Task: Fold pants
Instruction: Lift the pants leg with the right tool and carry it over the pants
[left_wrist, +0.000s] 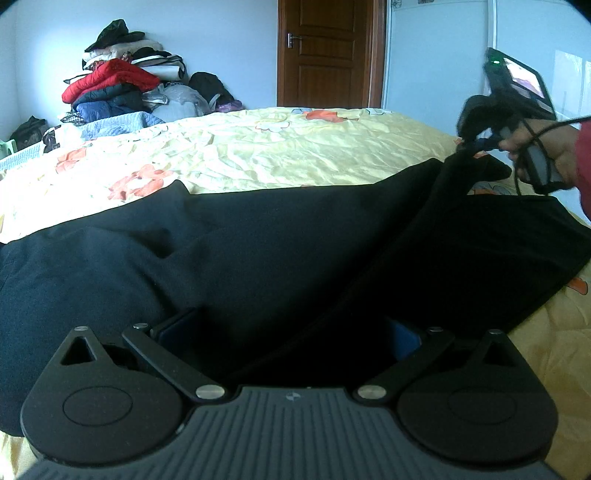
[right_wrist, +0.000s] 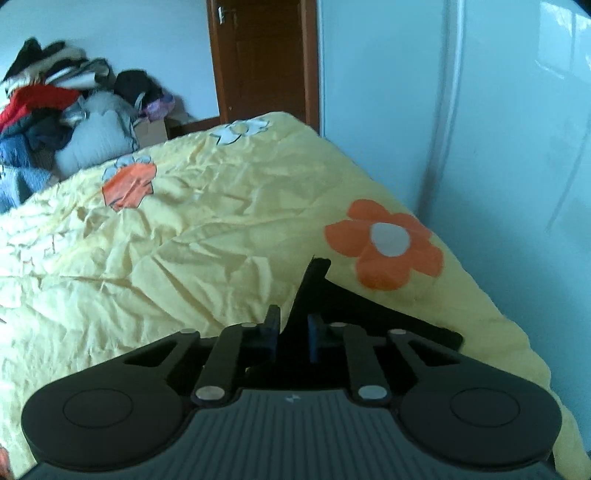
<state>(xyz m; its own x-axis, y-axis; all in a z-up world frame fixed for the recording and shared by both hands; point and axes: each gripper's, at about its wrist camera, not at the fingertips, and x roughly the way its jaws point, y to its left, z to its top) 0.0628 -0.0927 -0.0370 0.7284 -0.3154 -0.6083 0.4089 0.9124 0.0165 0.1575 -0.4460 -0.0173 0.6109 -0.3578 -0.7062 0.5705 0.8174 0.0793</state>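
Right gripper clamped on a raised corner of the black pants, left gripper jaws spread wide with pants fabric between them, grip unclear, pants spread across the yellow floral bedspread.

Yellow flowered bedspread, heaped clothes pile (red jacket on top), brown door beyond.

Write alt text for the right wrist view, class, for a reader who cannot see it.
The right gripper is pinched shut on a corner of the black pants, above a yellow bedspread with orange flowers. A brown door stands behind.
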